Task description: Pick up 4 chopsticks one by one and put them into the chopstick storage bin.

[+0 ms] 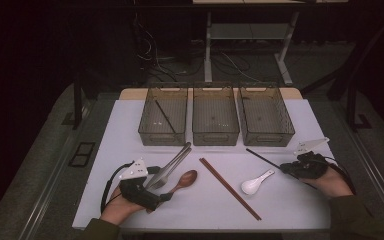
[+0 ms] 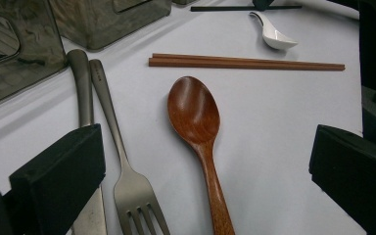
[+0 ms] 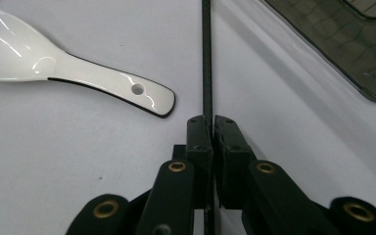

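No writing is legible. Right gripper (image 3: pixel 209 128) pinches 1 black chopstick (image 3: pixel 206 58); left gripper (image 2: pixel 200 161), jaws wide, straddles 1 wooden spoon (image 2: pixel 196 115) near the table's (image 1: pixel 280 200) front edge.

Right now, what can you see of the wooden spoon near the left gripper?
The wooden spoon is reddish-brown, smooth, with an oval bowl facing up and a slim handle. It lies flat on the white table, bowl toward the bins, between the open jaws of the left gripper, untouched. A metal fork lies beside it, brown chopsticks beyond its bowl.
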`<state>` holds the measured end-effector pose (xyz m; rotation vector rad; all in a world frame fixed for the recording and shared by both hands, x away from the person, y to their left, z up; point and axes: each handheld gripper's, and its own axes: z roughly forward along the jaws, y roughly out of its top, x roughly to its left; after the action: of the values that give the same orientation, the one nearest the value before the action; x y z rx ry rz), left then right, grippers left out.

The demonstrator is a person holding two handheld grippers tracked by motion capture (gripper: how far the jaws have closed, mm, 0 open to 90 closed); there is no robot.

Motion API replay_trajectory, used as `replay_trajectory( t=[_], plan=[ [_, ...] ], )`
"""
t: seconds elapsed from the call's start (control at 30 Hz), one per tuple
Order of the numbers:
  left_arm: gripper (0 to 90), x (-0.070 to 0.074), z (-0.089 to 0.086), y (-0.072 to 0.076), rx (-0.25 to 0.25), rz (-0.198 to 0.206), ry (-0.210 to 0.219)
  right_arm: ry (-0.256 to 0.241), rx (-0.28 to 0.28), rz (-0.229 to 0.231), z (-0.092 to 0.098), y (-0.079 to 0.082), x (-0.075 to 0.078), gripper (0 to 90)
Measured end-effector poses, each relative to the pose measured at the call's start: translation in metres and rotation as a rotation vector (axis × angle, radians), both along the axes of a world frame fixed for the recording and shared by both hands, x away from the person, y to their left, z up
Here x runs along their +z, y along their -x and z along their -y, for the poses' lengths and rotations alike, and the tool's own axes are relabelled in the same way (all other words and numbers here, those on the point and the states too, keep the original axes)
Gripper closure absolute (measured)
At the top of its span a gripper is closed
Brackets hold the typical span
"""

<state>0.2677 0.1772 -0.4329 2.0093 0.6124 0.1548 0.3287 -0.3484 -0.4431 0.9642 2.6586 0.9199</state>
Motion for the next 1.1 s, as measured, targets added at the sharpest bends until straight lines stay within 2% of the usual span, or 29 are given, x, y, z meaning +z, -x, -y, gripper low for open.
replay_trajectory(
  t=[0.4,0.83,1.1],
  plan=[
    [0.0,0.000,0.000,0.000,-0.001,0.001,0.000,-0.016,-0.009,-0.021,0.003,-0.001,0.002,85.8],
    [0.0,0.000,0.000,0.000,-0.001,0.001,-0.001,-0.088,-0.023,0.009,0.016,0.005,0.019,85.8],
    [0.0,0.000,0.000,0.000,0.000,0.001,-0.001,-0.120,-0.023,0.029,0.018,0.009,0.029,85.8]
  ],
)
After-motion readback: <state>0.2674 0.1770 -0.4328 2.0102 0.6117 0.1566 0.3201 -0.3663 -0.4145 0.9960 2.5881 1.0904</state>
